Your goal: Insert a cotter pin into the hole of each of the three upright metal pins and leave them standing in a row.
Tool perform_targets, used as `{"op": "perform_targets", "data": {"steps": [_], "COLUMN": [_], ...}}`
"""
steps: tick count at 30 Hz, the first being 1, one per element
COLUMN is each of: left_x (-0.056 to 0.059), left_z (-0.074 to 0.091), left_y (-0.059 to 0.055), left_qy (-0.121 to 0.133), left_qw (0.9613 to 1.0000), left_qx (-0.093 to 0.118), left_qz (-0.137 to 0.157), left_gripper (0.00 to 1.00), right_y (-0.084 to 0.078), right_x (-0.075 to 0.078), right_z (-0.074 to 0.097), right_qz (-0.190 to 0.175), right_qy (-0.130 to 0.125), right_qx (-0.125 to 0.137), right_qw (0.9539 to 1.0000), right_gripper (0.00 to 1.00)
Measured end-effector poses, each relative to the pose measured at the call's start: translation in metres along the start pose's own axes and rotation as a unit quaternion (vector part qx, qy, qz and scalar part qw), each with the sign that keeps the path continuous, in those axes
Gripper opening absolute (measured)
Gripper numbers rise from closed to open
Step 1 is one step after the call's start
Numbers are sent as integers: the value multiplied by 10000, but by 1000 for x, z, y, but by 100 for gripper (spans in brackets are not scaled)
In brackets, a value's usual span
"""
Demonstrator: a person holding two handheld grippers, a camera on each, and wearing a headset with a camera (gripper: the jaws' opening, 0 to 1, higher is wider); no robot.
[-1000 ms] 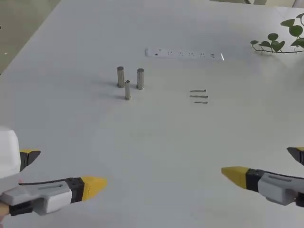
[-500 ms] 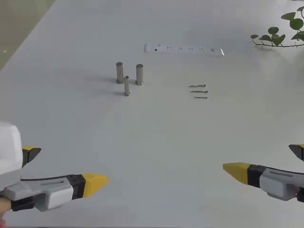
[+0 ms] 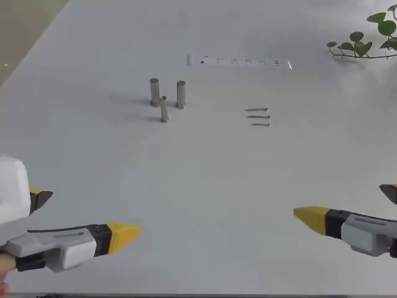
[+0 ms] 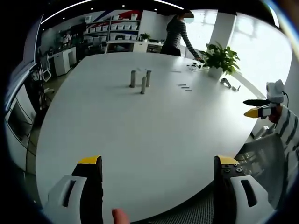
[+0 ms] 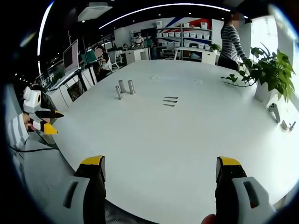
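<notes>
Three upright metal pins [image 3: 164,99] stand in a tight cluster on the white table, far ahead and left of centre; they also appear as pins [image 4: 140,80] and pins [image 5: 124,87]. Three cotter pins [image 3: 258,117] lie side by side to their right, seen also as cotter pins [image 5: 169,101] and cotter pins [image 4: 184,87]. My left gripper [image 3: 84,217] is open near the table's front left edge, holding nothing. My right gripper [image 3: 347,208] is open at the front right, also holding nothing. Both are far from the pins.
A white power strip [image 3: 239,61] lies beyond the pins. A green plant [image 3: 369,40] trails at the back right, with a potted plant [image 5: 264,70] near small items. A person [image 4: 177,32] stands at the far end of the table [image 3: 198,180].
The head view has tilted slightly, so the pins and cotter pins sit a little higher in the picture. Both grippers stay open and roughly where they were.
</notes>
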State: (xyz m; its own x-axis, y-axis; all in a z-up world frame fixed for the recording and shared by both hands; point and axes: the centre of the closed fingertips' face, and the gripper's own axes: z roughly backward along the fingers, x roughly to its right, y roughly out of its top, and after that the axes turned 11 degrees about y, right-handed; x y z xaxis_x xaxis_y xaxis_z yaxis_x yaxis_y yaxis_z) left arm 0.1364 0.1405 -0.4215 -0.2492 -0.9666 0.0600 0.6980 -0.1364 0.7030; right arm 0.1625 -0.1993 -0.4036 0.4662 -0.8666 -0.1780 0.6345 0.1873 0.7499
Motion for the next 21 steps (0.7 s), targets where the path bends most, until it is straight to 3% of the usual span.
{"op": "perform_targets", "data": {"steps": [21], "left_x": [-5], "left_z": [-5], "left_y": [8], "left_qy": [15], "left_qw": [10000], "left_qx": [-60], "left_qz": [-51], "left_gripper": [99], "right_y": [-4], "right_x": [8], "right_z": [-3], "right_qz": [-82], "right_qy": [-32], "right_qx": [-121], "right_qw": [9999], "right_gripper": [97]}}
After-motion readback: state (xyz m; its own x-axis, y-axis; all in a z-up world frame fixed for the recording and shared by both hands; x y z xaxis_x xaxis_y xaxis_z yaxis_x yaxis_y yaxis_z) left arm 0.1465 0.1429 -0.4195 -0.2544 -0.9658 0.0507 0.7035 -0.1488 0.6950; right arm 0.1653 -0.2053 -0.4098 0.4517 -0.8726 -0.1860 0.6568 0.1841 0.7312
